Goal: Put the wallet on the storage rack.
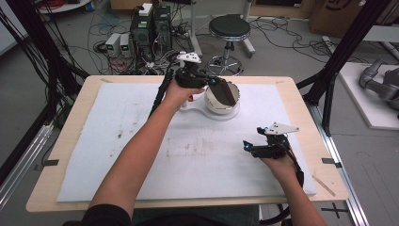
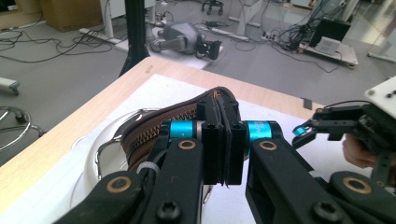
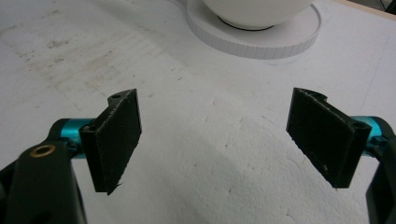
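Observation:
A brown zippered pouch point(image 1: 225, 93) hangs partly inside a white bowl point(image 1: 212, 104) that stands on a round white base point(image 1: 225, 114) at the back middle of the table. My left gripper point(image 1: 214, 82) is shut on the pouch's upper edge. In the left gripper view the jaws of my left gripper point(image 2: 223, 140) pinch the pouch point(image 2: 154, 128) above the bowl's rim point(image 2: 105, 144). My right gripper point(image 1: 247, 147) rests low over the mat at the front right, open and holding nothing. Between the open jaws of my right gripper point(image 3: 219, 135) lies bare mat, with the bowl point(image 3: 254, 9) and its base point(image 3: 280, 42) farther off.
A stained white foam mat point(image 1: 141, 141) covers most of the wooden table point(image 1: 70, 136). Black frame posts point(image 1: 343, 47) stand at both back corners. On the floor behind are a stool point(image 1: 229, 28), computer boxes point(image 1: 150, 28) and cables. A grey robot arm point(image 1: 381, 82) lies at the right.

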Demonstrator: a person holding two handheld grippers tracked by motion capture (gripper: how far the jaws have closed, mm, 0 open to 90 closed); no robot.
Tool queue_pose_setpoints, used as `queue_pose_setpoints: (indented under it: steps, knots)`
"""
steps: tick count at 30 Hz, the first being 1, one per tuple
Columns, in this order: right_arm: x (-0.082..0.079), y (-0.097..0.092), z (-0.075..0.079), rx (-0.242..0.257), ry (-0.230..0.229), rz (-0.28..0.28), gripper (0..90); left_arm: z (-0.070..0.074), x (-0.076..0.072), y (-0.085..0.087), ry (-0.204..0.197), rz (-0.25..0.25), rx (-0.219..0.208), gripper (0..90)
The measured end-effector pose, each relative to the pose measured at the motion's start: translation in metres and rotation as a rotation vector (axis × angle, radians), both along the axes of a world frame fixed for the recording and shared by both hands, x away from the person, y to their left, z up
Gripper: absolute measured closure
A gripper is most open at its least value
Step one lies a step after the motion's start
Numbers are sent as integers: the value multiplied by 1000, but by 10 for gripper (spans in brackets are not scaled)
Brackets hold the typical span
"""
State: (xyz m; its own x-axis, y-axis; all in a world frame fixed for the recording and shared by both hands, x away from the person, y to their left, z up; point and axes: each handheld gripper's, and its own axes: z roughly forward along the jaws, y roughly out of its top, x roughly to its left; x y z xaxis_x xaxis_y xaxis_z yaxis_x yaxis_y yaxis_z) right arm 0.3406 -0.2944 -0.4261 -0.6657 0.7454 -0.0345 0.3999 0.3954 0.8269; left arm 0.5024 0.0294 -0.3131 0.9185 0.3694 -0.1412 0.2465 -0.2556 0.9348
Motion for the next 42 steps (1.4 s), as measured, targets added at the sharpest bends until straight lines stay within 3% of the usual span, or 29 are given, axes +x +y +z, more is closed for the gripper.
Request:
queue_pose_setpoints:
  steps: [8,13,15,17,21,26,34,42]
  knots:
    - [0,0,0,0,0,0,180,-8,9,-2,11,39,14,882]
    - [0,0,0,0,-2,3,180,-21,11,-7,18,65,61,876]
    - [0,0,0,1,-2,2,180,-24,11,-8,31,71,43,839]
    - [0,-1,0,1,-1,1,180,-24,10,-9,32,83,59,713]
    - [0,0,0,-4,-4,0,180,-22,8,-7,32,93,72,585]
    - [-1,0,0,-4,-2,1,180,-18,4,-2,33,102,59,505]
    - [-1,1,0,-9,-3,3,180,-14,-8,6,35,71,35,425]
    - [-2,2,0,-15,-7,1,180,-13,-37,23,40,-11,19,356]
